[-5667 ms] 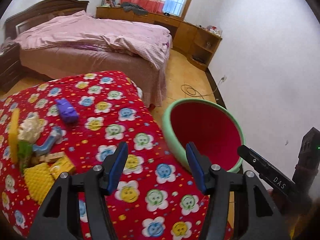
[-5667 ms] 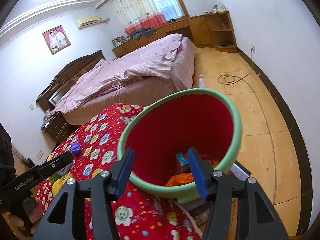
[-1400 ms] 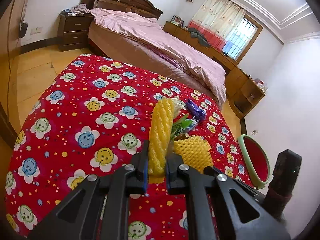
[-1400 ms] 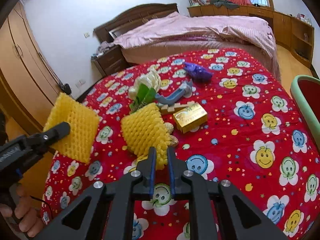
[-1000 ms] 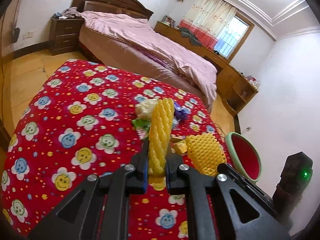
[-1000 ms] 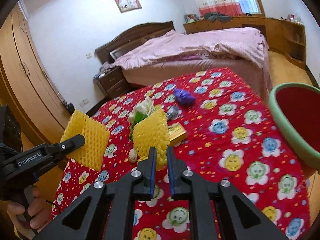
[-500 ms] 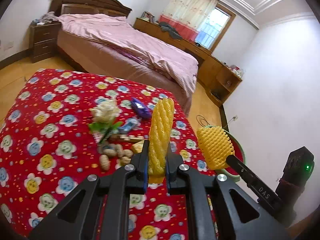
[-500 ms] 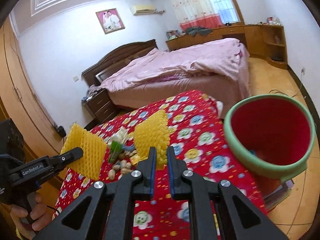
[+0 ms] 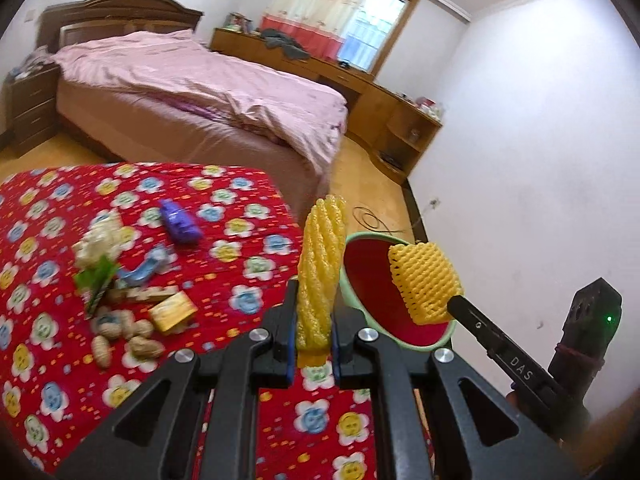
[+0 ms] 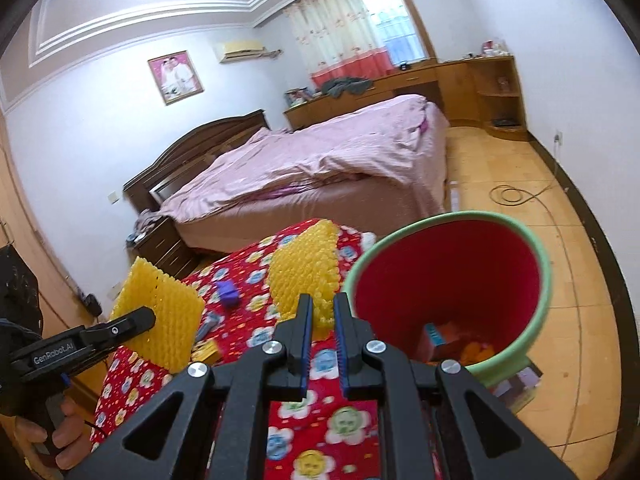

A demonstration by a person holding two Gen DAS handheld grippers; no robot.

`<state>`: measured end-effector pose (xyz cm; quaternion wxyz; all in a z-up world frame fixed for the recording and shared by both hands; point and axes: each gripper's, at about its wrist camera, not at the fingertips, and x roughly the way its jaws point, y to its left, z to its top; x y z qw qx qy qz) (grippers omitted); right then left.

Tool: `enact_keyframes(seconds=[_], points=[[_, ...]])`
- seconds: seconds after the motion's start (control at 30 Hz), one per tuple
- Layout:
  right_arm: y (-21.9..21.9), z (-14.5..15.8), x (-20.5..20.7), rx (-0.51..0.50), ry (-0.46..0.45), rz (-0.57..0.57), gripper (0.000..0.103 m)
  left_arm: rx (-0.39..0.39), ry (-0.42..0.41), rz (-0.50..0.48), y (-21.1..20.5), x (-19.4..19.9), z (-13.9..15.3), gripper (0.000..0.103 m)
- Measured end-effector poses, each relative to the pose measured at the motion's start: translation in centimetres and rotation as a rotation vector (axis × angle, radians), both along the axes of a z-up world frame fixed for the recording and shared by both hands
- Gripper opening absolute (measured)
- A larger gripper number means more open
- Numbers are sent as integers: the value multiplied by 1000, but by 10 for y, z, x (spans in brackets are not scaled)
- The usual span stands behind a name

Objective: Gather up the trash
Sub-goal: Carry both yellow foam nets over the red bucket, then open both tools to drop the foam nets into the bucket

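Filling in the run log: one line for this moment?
left gripper: shut on foam net | right gripper: shut on second foam net | bin: not yet reached

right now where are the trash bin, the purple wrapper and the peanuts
trash bin (image 10: 544,264), right wrist view, on the green rim's right side
purple wrapper (image 9: 180,227), left wrist view, on its middle
peanuts (image 9: 128,334), left wrist view, middle of the pile

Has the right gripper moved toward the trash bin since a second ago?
Yes. The right gripper, shut on its yellow foam net, has swung toward the green bin, which now opens just beside its fingertips instead of sitting off at the edge.
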<state>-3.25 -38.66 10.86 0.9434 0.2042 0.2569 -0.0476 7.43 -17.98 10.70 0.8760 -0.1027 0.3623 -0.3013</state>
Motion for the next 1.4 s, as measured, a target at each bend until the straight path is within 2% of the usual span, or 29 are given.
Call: enact_keyframes(seconds=[0.13,0.53,0.83,1.2,1.23,1.3,1.37,1.4], points=[[-20,-1,-4,-1,4,-34,12,12,-19,-29,-25,2,3,12],[-73,-9,-14,8,38,-141,12,40,-10,-148,-106,19,-7,12],[-109,-30,-11,41,95,-208,12,89,38,-213,-154,31,-35,12],[-124,-53,0,55,165,-238,15,181,68,-223,-182,43,-68,12],[-124,-55,2,57,171,-238,16,187,70,-223,-183,45,-69,12],[-126,-57,4,59,178,-239,17,202,80,-219,-184,47,-72,20],[-127,-59,5,63,184,-243,17,207,83,-205,-184,48,-73,34],[-127,-60,6,66,186,-244,17,207,81,-200,-183,48,-72,35]])
